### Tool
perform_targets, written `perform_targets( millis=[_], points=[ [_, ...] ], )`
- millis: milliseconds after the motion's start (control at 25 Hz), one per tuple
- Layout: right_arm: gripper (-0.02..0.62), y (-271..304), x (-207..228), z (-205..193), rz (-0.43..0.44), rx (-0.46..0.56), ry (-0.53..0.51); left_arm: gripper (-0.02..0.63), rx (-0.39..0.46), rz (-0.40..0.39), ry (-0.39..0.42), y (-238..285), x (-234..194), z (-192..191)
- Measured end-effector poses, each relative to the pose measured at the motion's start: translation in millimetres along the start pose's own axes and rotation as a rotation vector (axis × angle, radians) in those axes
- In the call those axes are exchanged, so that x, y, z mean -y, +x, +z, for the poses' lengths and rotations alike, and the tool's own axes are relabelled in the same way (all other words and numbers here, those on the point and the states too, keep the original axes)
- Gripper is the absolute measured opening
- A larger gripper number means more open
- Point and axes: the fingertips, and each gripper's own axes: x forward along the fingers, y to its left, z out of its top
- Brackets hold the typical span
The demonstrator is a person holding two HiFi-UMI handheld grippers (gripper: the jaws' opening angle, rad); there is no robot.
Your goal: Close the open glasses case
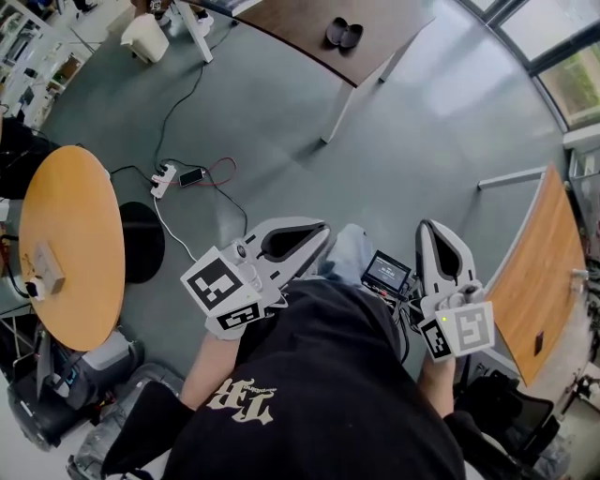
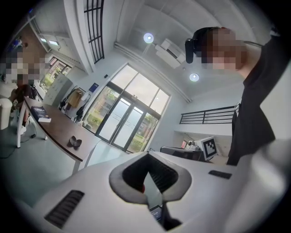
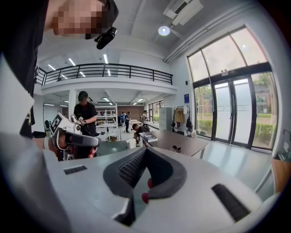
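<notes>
Left gripper (image 1: pixel 322 228): smooth white plastic shell, and its fingers (image 2: pixel 163 175) are lined with dark grey ribbed padding. The tips are pressed together with nothing between them, leaving only a diamond-shaped hollow behind the tips. Right gripper (image 1: pixel 427 228): same build, with fingers (image 3: pixel 129 168) also closed tip to tip and empty. Each gripper carries a white cube with black square markers. Both are held close to the person's black shirt (image 1: pixel 328 394), well apart from the task's thing.

Glasses case (image 1: pixel 344 34): dark, with two rounded oval halves lying open side by side. It sits near the edge of a rectangular dark brown table (image 1: pixel 291 28) with white legs, at the far side of the room. It is small in both gripper views and its surface detail is not readable.

Round table (image 1: pixel 70 244): light wood grain top, at the person's left, with a small pale box on it. Another wood-top table (image 1: pixel 539 272) is at the right. A small screen (image 1: pixel 385 272) is between the grippers, low down.

Floor (image 1: pixel 422 122): matte grey-green. A white power strip (image 1: pixel 164 178) lies on it with black, white and red cables trailing. The room is a tall hall with floor-to-ceiling glass doors (image 3: pixel 227 109), a black-railed mezzanine, a white ceiling and round lights. Other people are in the background.
</notes>
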Motion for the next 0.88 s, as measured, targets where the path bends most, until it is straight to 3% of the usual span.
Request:
perform_targets(
  millis=[320, 880],
  points=[
    [-0.015, 18, -19, -12, 0.04, -0.041, 0.008, -0.003, -0.013, 0.038, -0.025, -14, -14, -4],
    [-0.015, 22, -15, -11, 0.03, -0.043, 0.006, -0.003, -0.027, 0.034, 0.009, -13, -18, 1]
  ],
)
